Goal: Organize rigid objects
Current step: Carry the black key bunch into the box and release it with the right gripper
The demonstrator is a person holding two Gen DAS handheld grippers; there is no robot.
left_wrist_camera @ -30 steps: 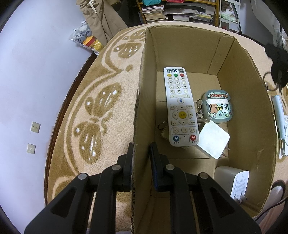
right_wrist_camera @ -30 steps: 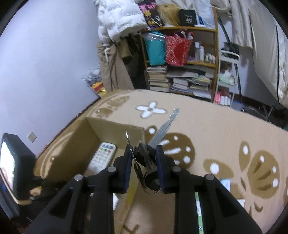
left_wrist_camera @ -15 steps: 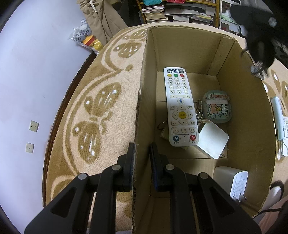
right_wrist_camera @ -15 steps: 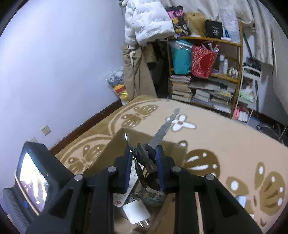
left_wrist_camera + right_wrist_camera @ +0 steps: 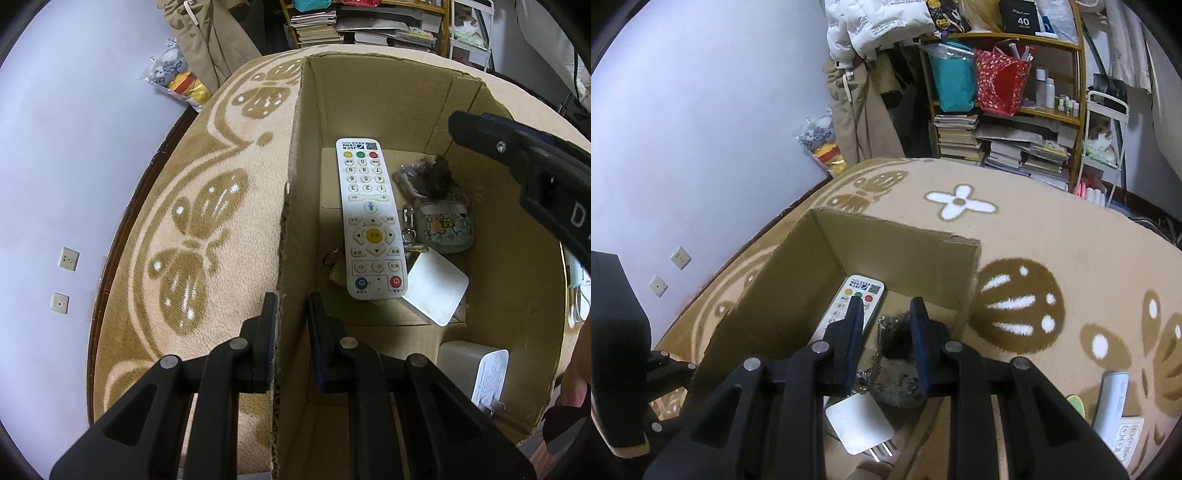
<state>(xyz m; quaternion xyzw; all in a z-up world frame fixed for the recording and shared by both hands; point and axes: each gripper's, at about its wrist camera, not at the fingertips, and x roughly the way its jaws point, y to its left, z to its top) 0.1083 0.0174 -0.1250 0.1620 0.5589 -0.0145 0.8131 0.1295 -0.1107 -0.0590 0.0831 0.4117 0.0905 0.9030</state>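
Half a second ago our right hand-held gripper was clamped on a bunch of keys above the box; now its fingers stand apart, empty, and the keys lie blurred and dark in the cardboard box, partly on the cartoon-printed case, whose upper part they hide. Just beside them we see the white remote, printed "JSCN" at its far end, overlapping a white square adapter and a key ring we can barely make out. Another white plug block sits in the box's near corner, its label too small to read. Our left hand-held gripper straddles the box's left wall, jaws on either side; whether they grip the wall we cannot tell. Everything rests on a beige butterfly-patterned blanket. On the shelf, a black box reads "40".
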